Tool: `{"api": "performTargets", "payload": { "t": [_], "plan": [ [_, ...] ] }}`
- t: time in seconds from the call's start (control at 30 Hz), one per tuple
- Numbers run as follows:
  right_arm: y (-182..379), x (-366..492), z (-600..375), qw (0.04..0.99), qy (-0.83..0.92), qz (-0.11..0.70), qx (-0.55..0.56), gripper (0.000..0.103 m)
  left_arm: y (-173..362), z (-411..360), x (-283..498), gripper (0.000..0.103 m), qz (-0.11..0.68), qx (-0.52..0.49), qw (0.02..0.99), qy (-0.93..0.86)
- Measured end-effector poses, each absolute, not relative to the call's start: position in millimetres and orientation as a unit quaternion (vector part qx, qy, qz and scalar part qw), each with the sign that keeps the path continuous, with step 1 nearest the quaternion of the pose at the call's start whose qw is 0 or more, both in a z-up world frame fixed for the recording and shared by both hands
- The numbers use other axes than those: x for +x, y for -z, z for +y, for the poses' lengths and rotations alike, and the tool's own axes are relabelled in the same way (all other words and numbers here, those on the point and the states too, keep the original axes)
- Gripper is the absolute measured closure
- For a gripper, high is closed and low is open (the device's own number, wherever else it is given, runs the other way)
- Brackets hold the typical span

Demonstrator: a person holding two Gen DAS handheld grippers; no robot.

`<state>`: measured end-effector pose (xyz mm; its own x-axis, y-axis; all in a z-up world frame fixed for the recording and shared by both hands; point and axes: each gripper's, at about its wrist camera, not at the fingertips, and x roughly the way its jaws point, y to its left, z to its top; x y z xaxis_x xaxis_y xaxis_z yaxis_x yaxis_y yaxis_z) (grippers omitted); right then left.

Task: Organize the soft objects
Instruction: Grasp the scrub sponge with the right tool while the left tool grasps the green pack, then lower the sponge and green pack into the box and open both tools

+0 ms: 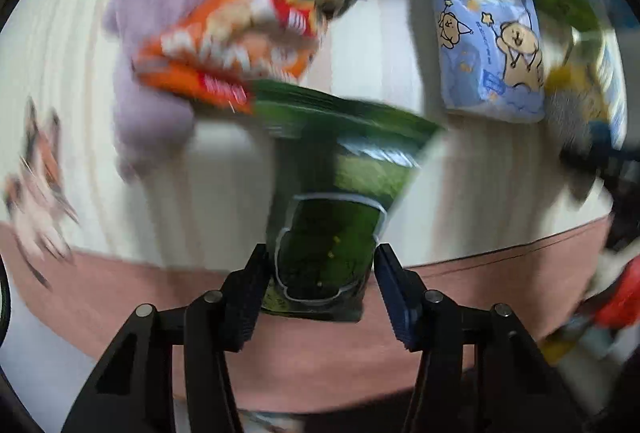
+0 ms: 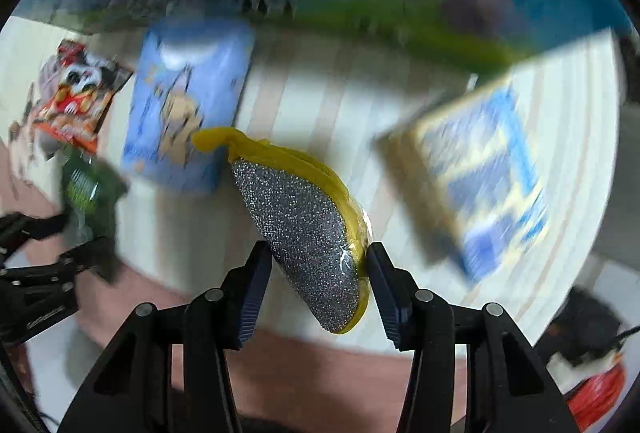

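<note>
The green packet lies on the pale striped table, its near end over the table's front edge and between the fingers of the left gripper. The jaws are narrowed onto it, both pads touching its sides. Its far end meets an orange snack bag, which lies over a purple plush. A blue pack with cartoon bears sits well to the right.

The right gripper is closed on a sponge, silver-faced with a yellow rim, both pads pressing its near end. The sponge slants away to the left, towards the blue pack. A blurred blue box lies to the right.
</note>
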<state>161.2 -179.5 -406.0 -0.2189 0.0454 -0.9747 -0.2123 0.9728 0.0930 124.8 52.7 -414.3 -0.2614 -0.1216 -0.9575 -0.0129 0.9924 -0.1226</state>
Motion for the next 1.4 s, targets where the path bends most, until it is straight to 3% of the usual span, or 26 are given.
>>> {"api": "performTargets", "payload": {
  "t": [0.1, 0.2, 0.5, 0.57, 0.6, 0.7, 0.83, 1.13, 1.23, 1.4],
  "plan": [
    [412, 143, -187, 0.593, -0.127, 0.795, 0.003, 0.048, 418, 56, 118, 0.052, 0.795, -0.096, 0.598, 0.039],
    [405, 135, -198, 0.603, -0.127, 0.787, 0.030, 0.035, 422, 60, 116, 0.052, 0.793, -0.097, 0.601, 0.028],
    [397, 141, -187, 0.616, -0.139, 0.775, 0.008, 0.034, 439, 55, 118, 0.051, 0.781, -0.060, 0.622, 0.011],
    [405, 136, -176, 0.610, -0.138, 0.780, 0.002, 0.036, 439, 54, 116, 0.052, 0.775, -0.054, 0.630, 0.008],
    [409, 131, -173, 0.609, -0.137, 0.782, 0.003, 0.049, 439, 54, 115, 0.055, 0.772, -0.050, 0.633, 0.006],
    [410, 120, -174, 0.621, -0.128, 0.773, 0.001, 0.054, 432, 43, 112, 0.064, 0.764, -0.048, 0.644, -0.002],
    [398, 105, -167, 0.634, -0.127, 0.762, 0.028, 0.058, 421, 37, 96, 0.068, 0.756, -0.056, 0.652, 0.001],
    [261, 124, -204, 0.690, -0.178, 0.694, 0.101, 0.058, 303, 16, 94, 0.068, 0.683, -0.093, 0.722, 0.065],
    [213, 149, -207, 0.717, -0.187, 0.661, 0.120, 0.058, 251, 15, 126, 0.068, 0.653, -0.103, 0.744, 0.094],
    [166, 213, -211, 0.750, -0.173, 0.628, 0.119, 0.058, 212, 16, 216, 0.068, 0.621, -0.073, 0.775, 0.095]
  ]
}}
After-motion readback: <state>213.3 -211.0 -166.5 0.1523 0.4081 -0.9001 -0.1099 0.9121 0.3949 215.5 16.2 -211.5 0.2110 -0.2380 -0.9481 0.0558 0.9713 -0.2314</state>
